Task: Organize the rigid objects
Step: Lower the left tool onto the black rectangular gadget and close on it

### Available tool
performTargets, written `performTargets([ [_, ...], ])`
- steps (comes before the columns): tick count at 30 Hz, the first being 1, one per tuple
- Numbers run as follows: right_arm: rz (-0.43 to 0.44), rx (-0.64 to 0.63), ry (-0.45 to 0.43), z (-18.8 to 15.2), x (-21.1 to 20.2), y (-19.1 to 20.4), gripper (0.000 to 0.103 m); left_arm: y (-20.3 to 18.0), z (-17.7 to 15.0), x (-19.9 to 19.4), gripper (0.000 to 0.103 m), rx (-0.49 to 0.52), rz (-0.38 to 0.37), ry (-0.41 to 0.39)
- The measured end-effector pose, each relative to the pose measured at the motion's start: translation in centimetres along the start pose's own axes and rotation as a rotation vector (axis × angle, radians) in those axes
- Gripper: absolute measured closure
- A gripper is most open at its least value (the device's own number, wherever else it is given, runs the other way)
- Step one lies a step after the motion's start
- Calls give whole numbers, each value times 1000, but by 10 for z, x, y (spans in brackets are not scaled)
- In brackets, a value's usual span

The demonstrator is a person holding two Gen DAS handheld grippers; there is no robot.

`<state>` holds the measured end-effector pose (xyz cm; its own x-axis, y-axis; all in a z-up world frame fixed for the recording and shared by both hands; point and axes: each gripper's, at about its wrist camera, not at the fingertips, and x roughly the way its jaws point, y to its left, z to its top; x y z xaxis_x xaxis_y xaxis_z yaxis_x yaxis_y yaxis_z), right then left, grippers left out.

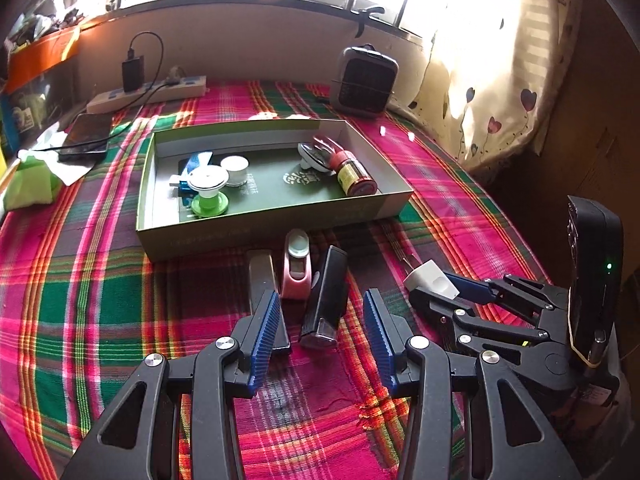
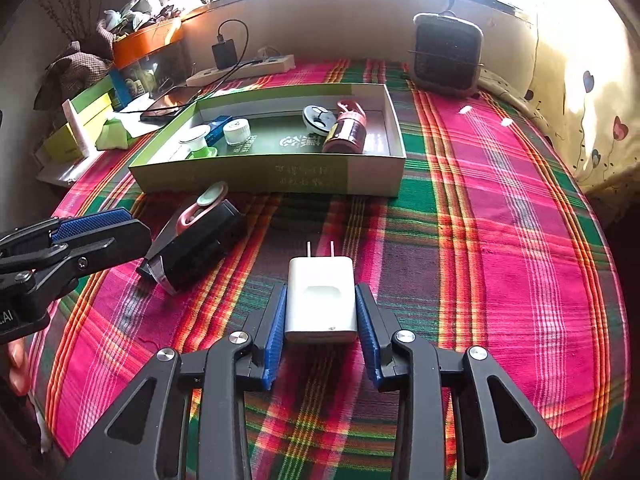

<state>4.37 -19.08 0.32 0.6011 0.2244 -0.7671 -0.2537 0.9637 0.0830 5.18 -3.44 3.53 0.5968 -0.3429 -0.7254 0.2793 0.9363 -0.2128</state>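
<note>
Ahead of the left gripper's fingers, the grey bar has its near end hidden behind the left finger. Printing on the box beyond the right gripper's fingers is too blurred to read. A person's fingertips are cut off at the picture's left edge.

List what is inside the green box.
The green box holds a red jar on its side, a white jar, a green-based lid, a round disc and a blue item. Anything beneath them is hidden.

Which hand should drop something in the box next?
Probably the right: its gripper has the white plastic plug charger between its jaws. The left gripper hangs open and empty before the green cardboard box.
</note>
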Motion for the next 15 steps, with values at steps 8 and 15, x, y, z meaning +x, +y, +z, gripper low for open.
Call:
performTargets([
  [8, -16, 49, -7, -7, -10, -26, 68, -16, -3, 20, 60, 40, 25, 48],
  [15, 6, 73, -12, -9, -13, -34, 68, -19, -3, 32, 60, 35, 41, 77],
])
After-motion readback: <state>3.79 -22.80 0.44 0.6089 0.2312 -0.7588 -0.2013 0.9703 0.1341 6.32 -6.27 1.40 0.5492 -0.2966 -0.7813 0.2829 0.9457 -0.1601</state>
